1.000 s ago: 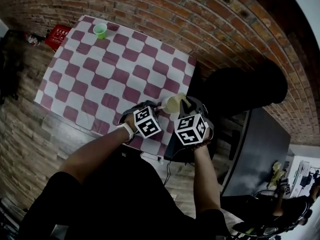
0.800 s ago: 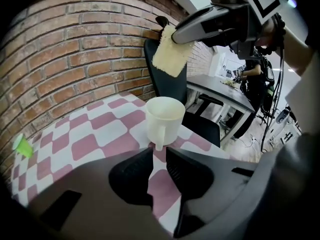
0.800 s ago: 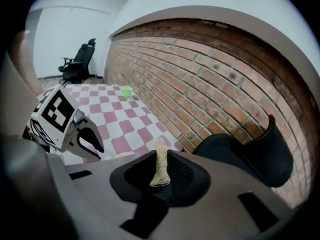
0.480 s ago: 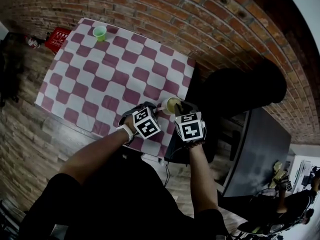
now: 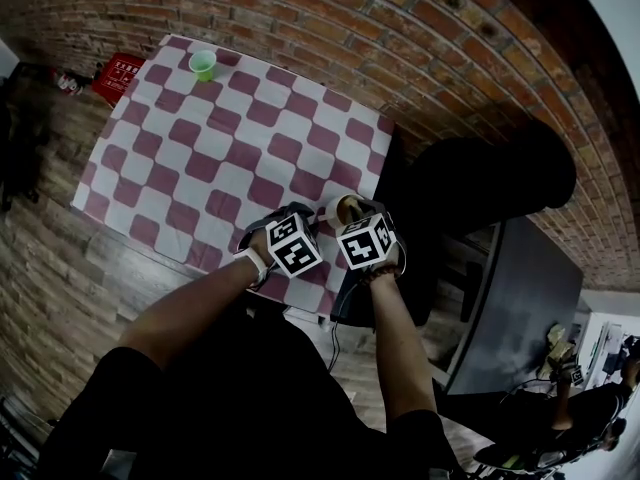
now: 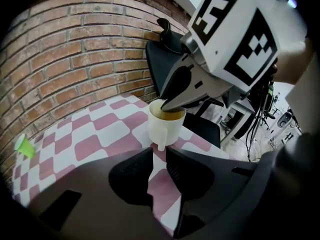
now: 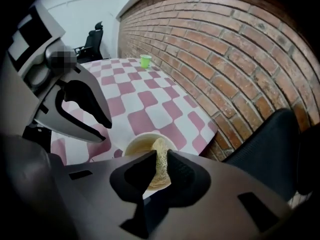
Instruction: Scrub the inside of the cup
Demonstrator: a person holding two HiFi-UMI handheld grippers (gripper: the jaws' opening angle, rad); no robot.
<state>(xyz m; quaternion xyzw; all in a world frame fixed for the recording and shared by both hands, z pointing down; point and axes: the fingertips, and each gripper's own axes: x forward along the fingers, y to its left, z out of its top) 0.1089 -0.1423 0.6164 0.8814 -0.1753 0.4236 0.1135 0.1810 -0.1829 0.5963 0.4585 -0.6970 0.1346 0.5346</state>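
Right tongs [image 7: 161,152] clench a yellow sponge [image 7: 160,163] pushed into the cup [image 6: 167,128]; left tongs [image 6: 159,150], nearly closed, seem to pinch its handle. The cup sits at the near corner of the checked tabletop [image 5: 230,138]. A second ago the sponge hung above the rim.

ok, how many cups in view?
2. White cup at the table's near right corner; green cup at its far left corner. No others show.

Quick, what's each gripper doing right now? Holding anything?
Left gripper: closed on the handle of the cup.
Right gripper: closed on the sponge, which reaches into the cup.
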